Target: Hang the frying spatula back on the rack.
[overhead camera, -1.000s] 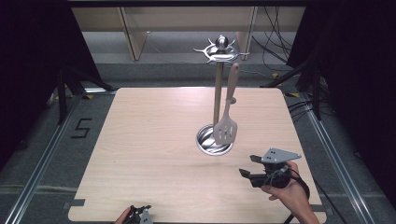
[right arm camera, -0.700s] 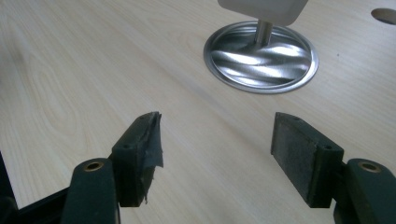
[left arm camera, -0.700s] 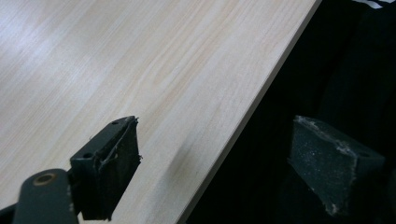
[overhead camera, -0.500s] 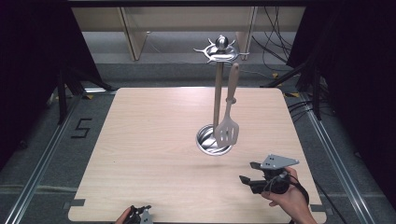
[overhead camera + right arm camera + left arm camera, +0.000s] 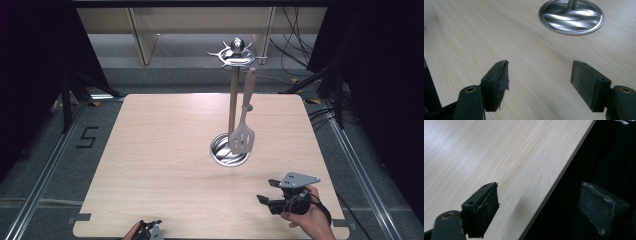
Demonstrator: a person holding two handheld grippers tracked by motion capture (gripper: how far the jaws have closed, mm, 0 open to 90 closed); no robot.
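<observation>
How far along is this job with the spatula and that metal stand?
Looks about finished: the spatula already hangs from the stand, its blade over the round metal base. Nothing is in hand; the right gripper is open near the table's front edge, and the left gripper sits open at that edge. Nothing else seems left on the table to hang.

"5" on floor (image 5: pixel 86 137), table's left

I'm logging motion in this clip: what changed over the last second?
The right gripper, jaws open and empty, drew back toward the table's near edge, away from the utensil stand. Unchanged: the spatula hangs on the stand and the left gripper sits at the near edge, open.
</observation>
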